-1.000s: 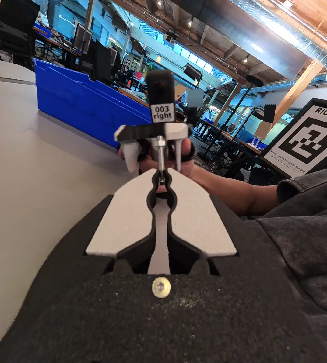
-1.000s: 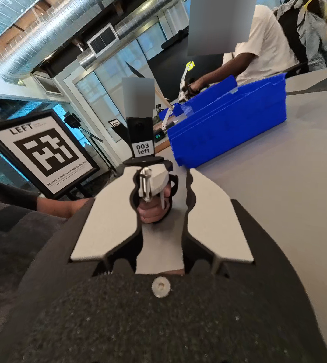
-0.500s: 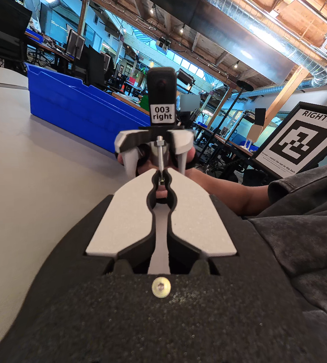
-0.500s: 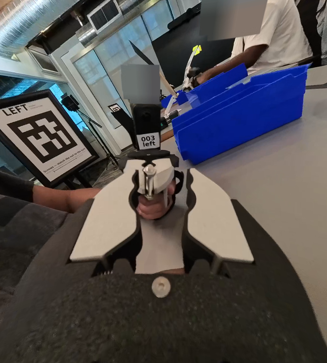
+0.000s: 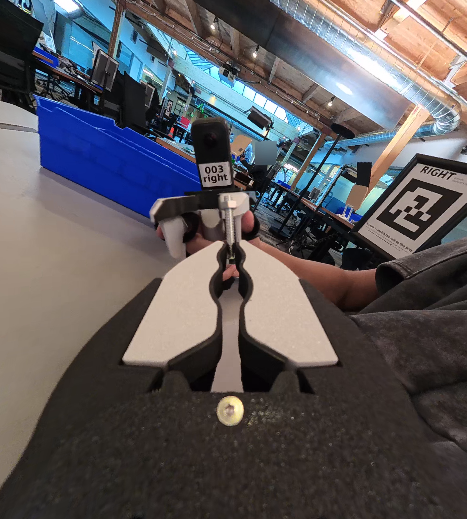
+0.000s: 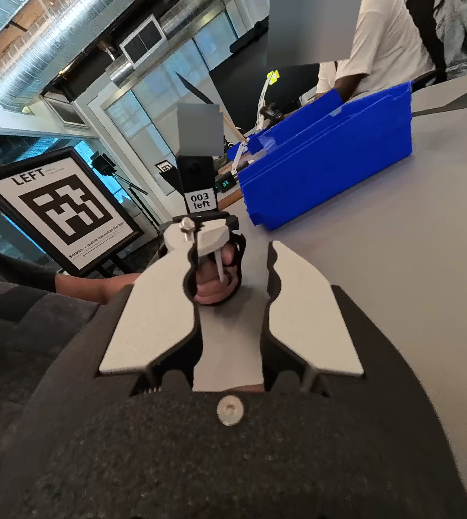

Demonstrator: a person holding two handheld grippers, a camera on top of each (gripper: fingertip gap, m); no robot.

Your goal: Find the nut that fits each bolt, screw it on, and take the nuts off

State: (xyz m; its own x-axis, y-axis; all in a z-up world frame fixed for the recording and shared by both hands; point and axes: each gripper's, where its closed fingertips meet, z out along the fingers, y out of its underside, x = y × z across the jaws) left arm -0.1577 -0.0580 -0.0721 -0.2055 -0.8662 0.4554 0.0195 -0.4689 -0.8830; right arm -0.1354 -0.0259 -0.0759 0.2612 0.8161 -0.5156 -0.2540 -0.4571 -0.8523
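Bolt (image 5: 230, 224) sits pinched by its lower end in the left tongs (image 5: 231, 256), long axis sticking up with the nut (image 5: 227, 200) at the tip, while the right tongs (image 6: 231, 261), spread and empty, are just beyond it, so they're nearest to grab the nut.

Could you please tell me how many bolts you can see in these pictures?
1. The bolt is clamped upright in the left gripper, a nut at its top. More may be hidden in the blue bin.
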